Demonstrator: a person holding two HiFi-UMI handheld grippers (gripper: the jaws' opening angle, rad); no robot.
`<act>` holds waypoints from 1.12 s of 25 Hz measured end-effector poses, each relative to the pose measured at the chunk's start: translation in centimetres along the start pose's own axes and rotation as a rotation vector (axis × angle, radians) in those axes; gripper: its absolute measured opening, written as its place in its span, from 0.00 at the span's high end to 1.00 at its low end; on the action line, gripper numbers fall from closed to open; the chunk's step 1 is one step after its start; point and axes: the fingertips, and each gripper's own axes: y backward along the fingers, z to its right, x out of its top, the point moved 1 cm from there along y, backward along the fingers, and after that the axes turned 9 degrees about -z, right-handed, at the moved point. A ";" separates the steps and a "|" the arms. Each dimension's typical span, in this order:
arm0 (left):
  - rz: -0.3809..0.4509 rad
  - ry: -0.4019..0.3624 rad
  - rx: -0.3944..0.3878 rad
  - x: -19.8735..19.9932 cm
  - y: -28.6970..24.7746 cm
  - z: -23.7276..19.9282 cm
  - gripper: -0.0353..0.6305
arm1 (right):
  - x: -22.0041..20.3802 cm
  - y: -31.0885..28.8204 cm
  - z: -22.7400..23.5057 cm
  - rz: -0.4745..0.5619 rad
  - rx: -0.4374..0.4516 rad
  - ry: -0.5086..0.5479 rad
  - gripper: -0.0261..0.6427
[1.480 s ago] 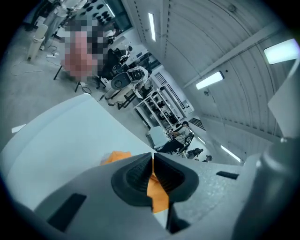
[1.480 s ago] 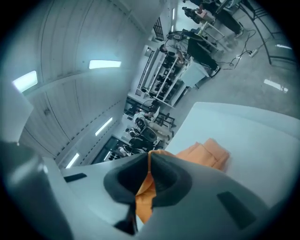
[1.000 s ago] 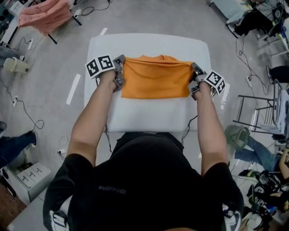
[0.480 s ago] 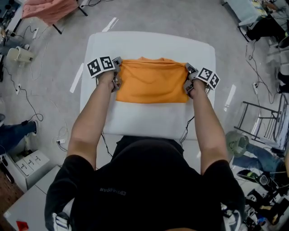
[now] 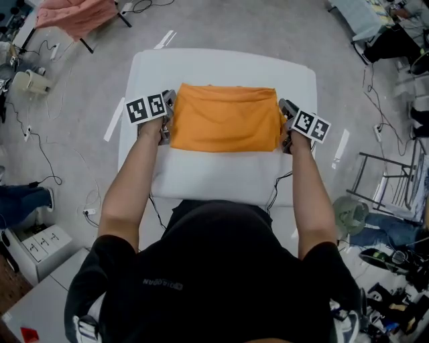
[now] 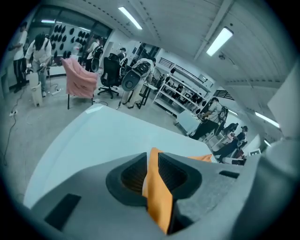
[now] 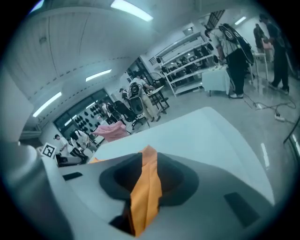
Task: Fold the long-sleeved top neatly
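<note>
The orange long-sleeved top lies folded into a flat rectangle on the white table. My left gripper is at its left edge and my right gripper at its right edge. In the left gripper view an orange fold runs between the jaws of the left gripper, with a thin gap beside it. In the right gripper view the cloth hangs loosely between the parted jaws of the right gripper. Both pairs of jaws have just been opening, with the cloth still between them.
A pink garment hangs on a rack at the far left. Cables and white tape strips lie on the floor around the table. A metal frame stands at the right. Several people and shelves show in the background of both gripper views.
The top, earlier held up at its side edges, has come down flat on the table. Both grippers have sunk with it and rolled slightly.
</note>
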 end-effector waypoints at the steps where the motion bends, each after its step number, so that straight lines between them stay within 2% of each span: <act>1: -0.001 -0.024 0.003 -0.5 0.6 0.1 0.84 | -0.7 0.7 0.1 -0.008 -0.026 0.047 0.81; 4: -0.017 -0.098 0.017 -2.6 2.0 0.5 0.85 | -2.7 2.4 1.0 -0.031 -0.106 0.165 0.81; 7: -0.059 -0.158 0.044 -5.3 3.0 0.9 0.91 | -4.4 3.7 1.9 -0.049 -0.143 0.210 0.79; 9: -0.082 -0.183 0.055 -7.1 3.8 1.0 0.94 | -5.5 4.1 2.2 -0.071 -0.168 0.231 0.74; 14: -0.111 -0.194 0.081 -11.3 5.2 1.6 0.94 | -7.4 4.4 2.9 -0.073 -0.164 0.161 0.62; 20: -0.178 -0.217 0.178 -15.9 8.2 -0.7 0.94 | -7.3 2.0 2.6 -0.106 -0.180 0.132 0.52; 25: -0.153 -0.168 0.189 -17.4 9.7 -1.1 0.94 | -8.0 -1.0 3.1 -0.190 -0.175 0.043 0.53; 28: -0.146 -0.173 0.194 -18.3 10.3 -0.6 0.94 | -8.3 -1.6 3.4 -0.215 -0.236 0.089 0.58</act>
